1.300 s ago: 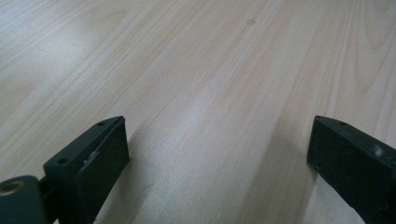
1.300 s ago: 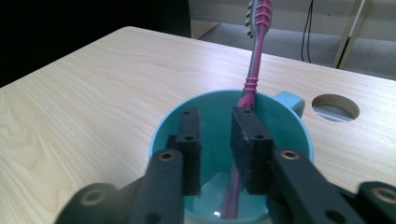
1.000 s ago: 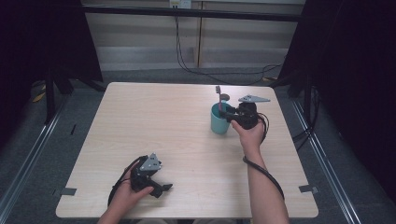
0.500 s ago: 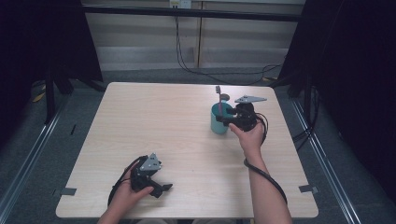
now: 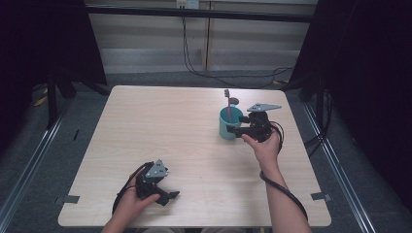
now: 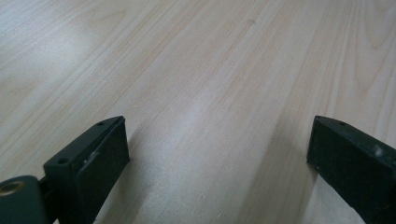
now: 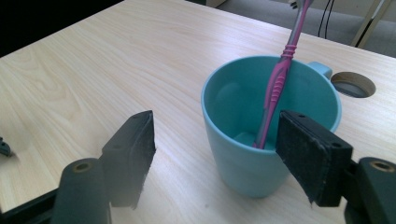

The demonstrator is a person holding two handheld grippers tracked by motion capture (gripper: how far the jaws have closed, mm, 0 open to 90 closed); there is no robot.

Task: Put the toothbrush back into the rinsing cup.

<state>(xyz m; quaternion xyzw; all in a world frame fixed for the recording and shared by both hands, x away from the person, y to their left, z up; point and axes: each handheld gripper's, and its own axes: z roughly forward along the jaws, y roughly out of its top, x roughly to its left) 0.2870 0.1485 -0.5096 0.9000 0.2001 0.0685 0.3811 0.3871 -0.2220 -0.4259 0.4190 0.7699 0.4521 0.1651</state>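
A teal cup stands at the table's right middle, with a pink toothbrush leaning upright inside it. My right gripper points at the cup from its right side. In the right gripper view the cup and toothbrush sit just beyond the right gripper, whose jaws have just been opening and stand open, pressing on nothing. My left gripper rests near the table's front left. In its own view the left gripper is open over bare wood.
A round cable hole lies in the wooden table just behind the cup. Cables trail from both grippers. Dark curtains and metal rails flank the table; a wall with hanging cords is at the back.
The right gripper's jaws have spread apart beside the cup, and the hand has eased slightly toward the near edge. Cup, toothbrush and left gripper have stayed put.
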